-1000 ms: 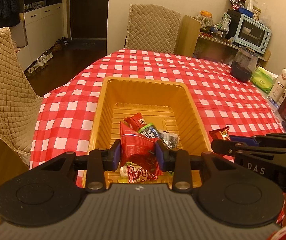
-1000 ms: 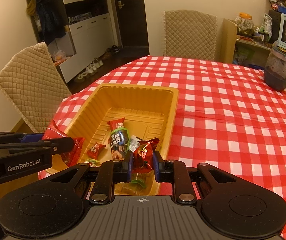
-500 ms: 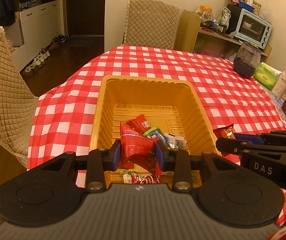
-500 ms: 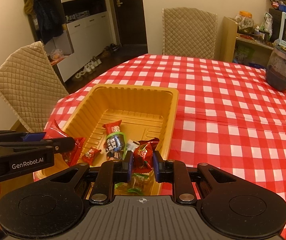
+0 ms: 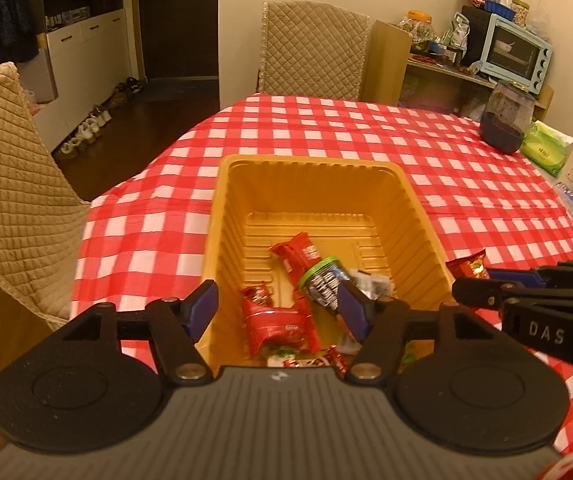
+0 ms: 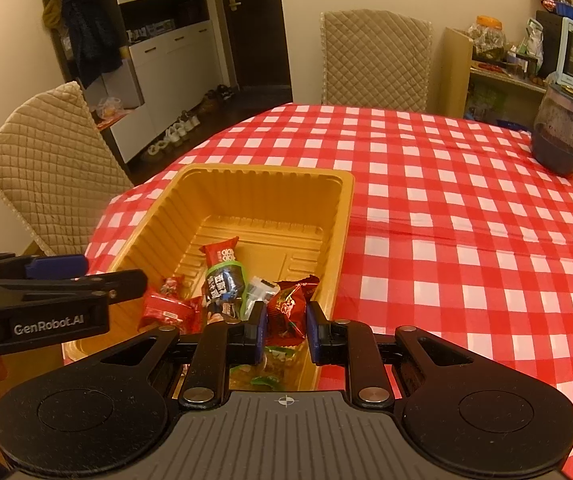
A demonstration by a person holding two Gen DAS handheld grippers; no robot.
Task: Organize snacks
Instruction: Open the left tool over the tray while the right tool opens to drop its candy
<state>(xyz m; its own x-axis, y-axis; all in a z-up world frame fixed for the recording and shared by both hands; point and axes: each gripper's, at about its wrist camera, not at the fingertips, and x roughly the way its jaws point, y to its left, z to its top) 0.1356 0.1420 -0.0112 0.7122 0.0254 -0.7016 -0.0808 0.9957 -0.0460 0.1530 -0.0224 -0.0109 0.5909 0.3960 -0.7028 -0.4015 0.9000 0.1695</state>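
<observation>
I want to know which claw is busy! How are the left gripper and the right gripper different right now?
The left gripper is open, its jaws just spread, and its red snack packet lies loose in the yellow tray. The right gripper is shut on a small red snack packet. Both point down over the tray's near end.

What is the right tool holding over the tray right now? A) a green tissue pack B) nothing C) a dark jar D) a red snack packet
D: the right tool is shut on a red snack packet, pinched between its blue pads above the near end of the yellow tray.
</observation>
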